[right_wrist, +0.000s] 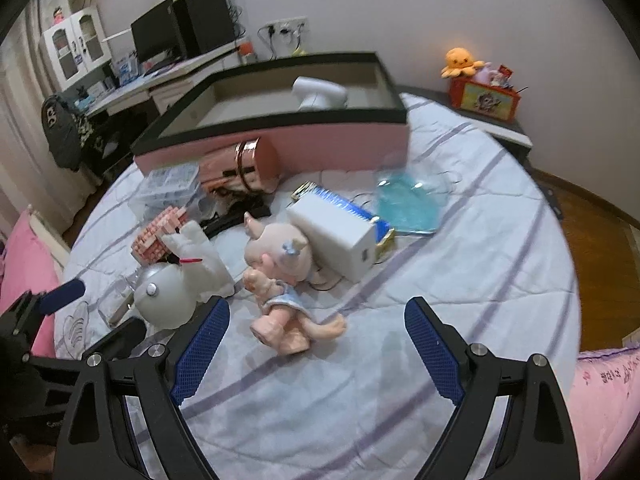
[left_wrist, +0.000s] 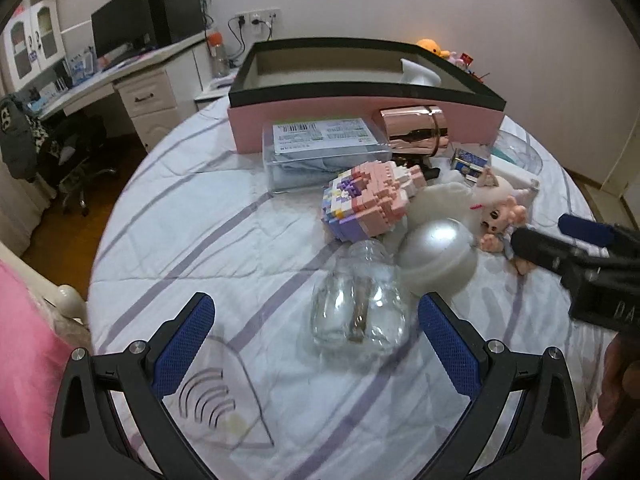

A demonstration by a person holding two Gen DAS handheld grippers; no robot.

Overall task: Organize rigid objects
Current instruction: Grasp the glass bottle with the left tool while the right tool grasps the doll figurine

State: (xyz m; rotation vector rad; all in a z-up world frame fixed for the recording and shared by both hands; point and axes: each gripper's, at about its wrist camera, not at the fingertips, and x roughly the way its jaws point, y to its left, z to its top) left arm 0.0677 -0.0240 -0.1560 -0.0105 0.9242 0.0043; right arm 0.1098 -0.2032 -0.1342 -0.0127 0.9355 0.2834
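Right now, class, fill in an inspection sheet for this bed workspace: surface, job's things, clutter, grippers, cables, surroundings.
Surface: white bedsheet with purple stripes, wrinkled.
Job's things: clear glass jar lying down; round silver ball-shaped object; pink-and-purple brick model; pink storage box with black rim, open, a white object inside.
Clutter: pink doll; white carton; rose-gold case.
Grippers: left gripper open before the jar; right gripper open near the doll.
Cables: wall socket leads.
Surroundings: desk with monitor.

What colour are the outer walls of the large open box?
Pink, with a black rim; the right wrist view shows it best.
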